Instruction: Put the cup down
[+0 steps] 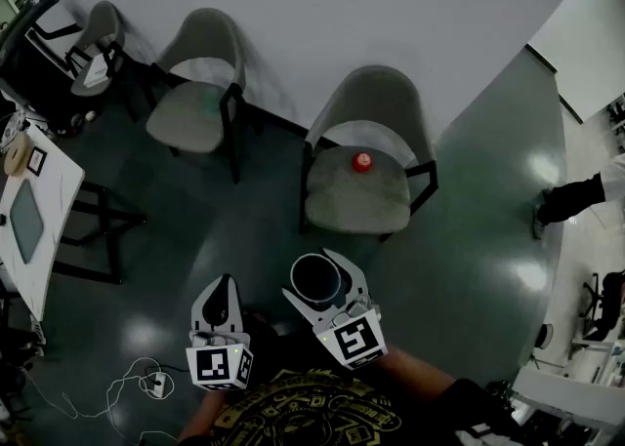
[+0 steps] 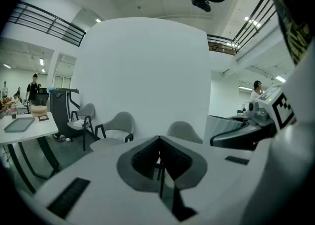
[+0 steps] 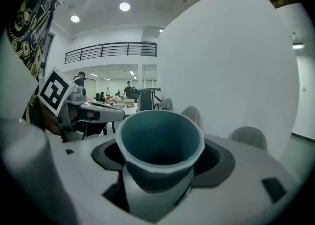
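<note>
Right gripper (image 1: 318,278): you are gripping the cup (image 3: 160,143) low on its wall. The jaws are standing wide around it, with a pad pressing on each side. The cup is sitting upright between the jaws, mouth up, with a teal inside and a pale rim, and it looks empty. It is hanging in the air over the dark floor (image 1: 469,268), resting on nothing.

Left gripper (image 1: 226,288): the jaws are together and holding nothing. It is hovering at 9 o'clock of the right gripper, just beside it.

Relation to watch: the nearest place to set the cup appears to be the grey chair (image 1: 342,205). In the head view it is lying at about 12 to 1 o'clock from the cup, well apart and lower. A small red round object (image 1: 362,161) is sitting at the 12 o'clock end of the seat, near the backrest. The 6 o'clock half of the seat is bare.

Judgement: only the right hand is working here. You are likely looking at a move forward and down, keeping the cup's axis vertical. Aim for the bare front of the seat and stay clear of the red object. A padded seat may let the cup tip on release.
</note>
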